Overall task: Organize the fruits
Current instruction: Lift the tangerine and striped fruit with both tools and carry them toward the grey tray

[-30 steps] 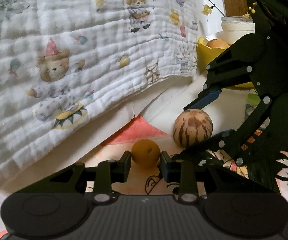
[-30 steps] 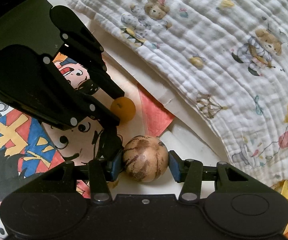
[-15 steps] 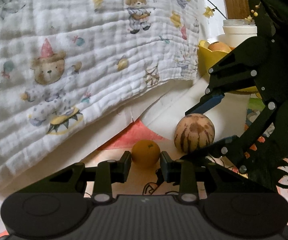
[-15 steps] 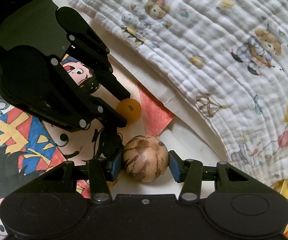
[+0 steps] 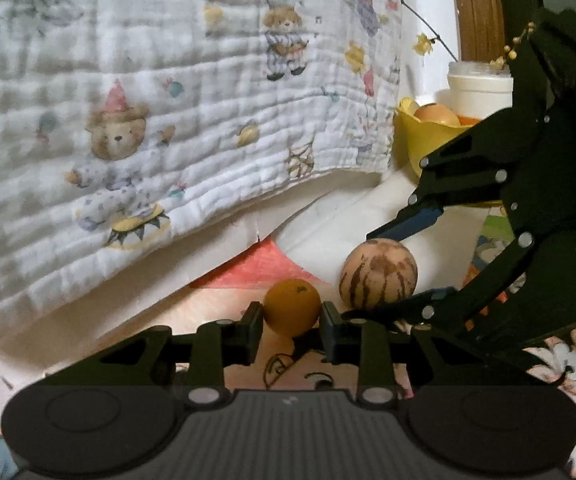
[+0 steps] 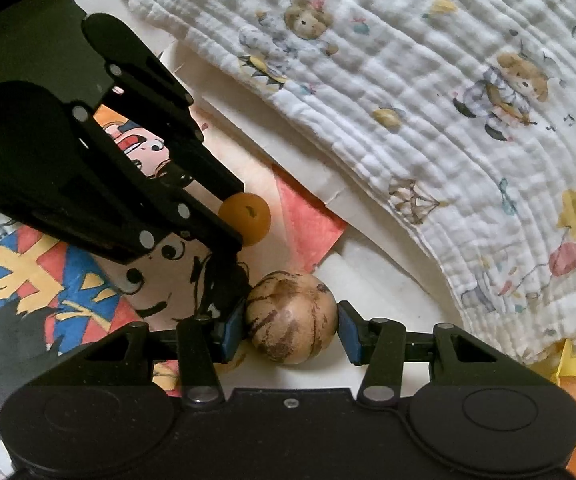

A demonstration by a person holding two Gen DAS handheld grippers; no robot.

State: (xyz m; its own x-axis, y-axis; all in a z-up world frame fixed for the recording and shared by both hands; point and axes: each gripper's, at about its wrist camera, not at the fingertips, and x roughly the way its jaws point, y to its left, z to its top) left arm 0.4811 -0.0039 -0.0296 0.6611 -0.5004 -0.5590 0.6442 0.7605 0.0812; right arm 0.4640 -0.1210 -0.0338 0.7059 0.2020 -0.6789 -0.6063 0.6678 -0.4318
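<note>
A small orange (image 5: 292,306) rests on a cartoon drawing, and my left gripper (image 5: 292,320) is shut on it with both pads against its sides. Just right of it sits a round tan fruit with brown stripes (image 5: 378,274). My right gripper (image 6: 291,328) is shut on that striped fruit (image 6: 291,316), its blue pads (image 6: 232,328) touching it on either side. In the right wrist view the left gripper (image 6: 240,218) reaches in from the upper left around the orange (image 6: 248,216). In the left wrist view the right gripper (image 5: 358,276) comes in from the right.
A white teddy-bear blanket (image 5: 168,120) lies bunched behind the fruits over white paper sheets. A yellow bowl (image 5: 420,140) with fruit in it and a white jar (image 5: 480,88) stand at the back right. Coloured cartoon drawings (image 6: 48,280) cover the surface under both grippers.
The left gripper has rolled slightly, so the blanket sits a little differently in its view. Both fruits stay between the same pads in the same spots.
</note>
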